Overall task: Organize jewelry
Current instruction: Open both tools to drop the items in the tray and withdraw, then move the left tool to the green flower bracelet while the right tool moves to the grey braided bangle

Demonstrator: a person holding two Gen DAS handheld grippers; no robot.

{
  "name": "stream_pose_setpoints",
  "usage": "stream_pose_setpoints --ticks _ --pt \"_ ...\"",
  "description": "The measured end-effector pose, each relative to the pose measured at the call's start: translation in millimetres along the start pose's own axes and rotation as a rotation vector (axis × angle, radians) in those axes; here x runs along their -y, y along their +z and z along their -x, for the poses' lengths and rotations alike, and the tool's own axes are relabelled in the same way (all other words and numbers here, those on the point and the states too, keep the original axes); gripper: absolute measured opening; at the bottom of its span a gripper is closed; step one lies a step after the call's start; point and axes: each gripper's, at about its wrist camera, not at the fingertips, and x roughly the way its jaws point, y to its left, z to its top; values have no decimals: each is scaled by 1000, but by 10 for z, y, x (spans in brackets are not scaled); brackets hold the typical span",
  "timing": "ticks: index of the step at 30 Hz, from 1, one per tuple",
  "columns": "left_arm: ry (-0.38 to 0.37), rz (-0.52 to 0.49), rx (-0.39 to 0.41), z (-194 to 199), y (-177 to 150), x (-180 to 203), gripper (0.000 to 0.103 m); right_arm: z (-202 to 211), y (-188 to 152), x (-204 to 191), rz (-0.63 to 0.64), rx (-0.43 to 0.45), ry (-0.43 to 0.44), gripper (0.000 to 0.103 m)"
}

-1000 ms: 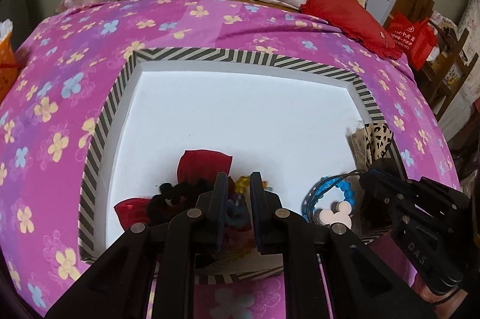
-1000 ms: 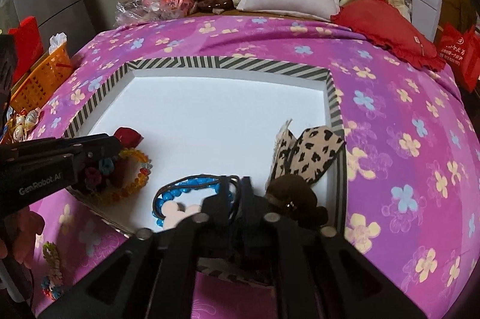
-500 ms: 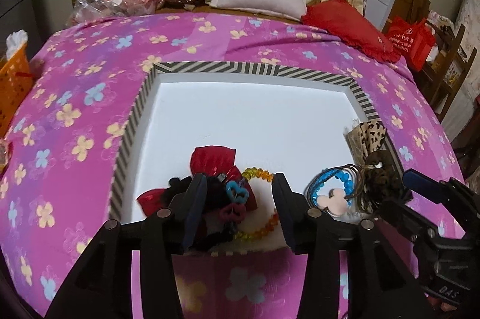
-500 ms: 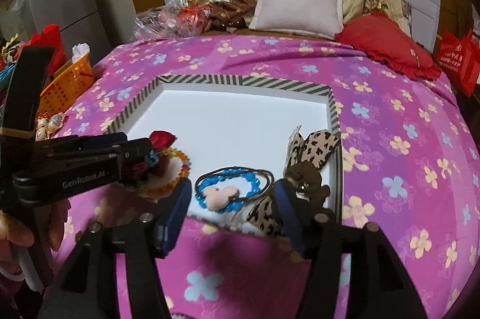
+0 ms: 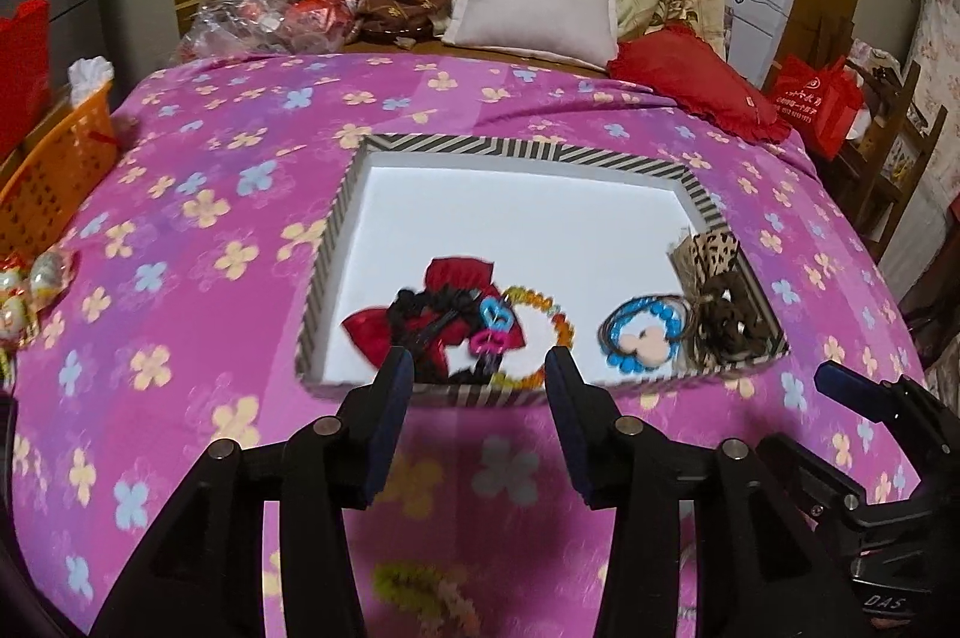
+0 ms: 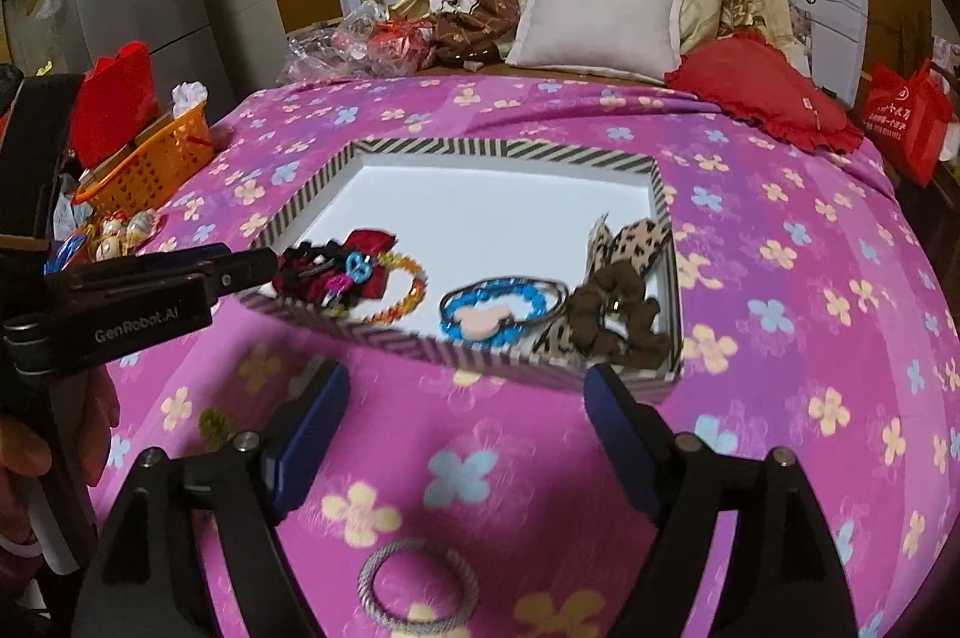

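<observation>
A striped box with a white floor lies on the pink flowered bedspread. Along its near side lie red bows with black ties and coloured clips, an orange bead bracelet, a blue bead bracelet with a pink charm and a brown scrunchie on a leopard bow. My left gripper hangs open just in front of the box's near wall, with nothing in it. My right gripper is also outside the box, jaws opening with nothing between them. A silver woven bangle lies on the bedspread below it.
An orange basket and small figurines sit at the left edge of the bed. A white pillow, a red cushion and piled fabric fill the far end. A blurred yellow-green piece lies under the left gripper.
Both grippers opened and drew back out of the box toward the near side, rising a little. The hair pieces and bracelets stayed in the box.
</observation>
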Motion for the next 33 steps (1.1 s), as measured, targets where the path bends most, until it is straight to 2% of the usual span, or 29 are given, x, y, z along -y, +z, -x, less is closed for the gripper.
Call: stream_pose_setpoints --ticks 13,33 --pt "56 -15 2 259 -457 -98 24 163 -383 -124 -7 -43 -13 84" --pt "75 -11 -61 454 -1018 -207 24 316 -782 -245 16 -98 -44 84"
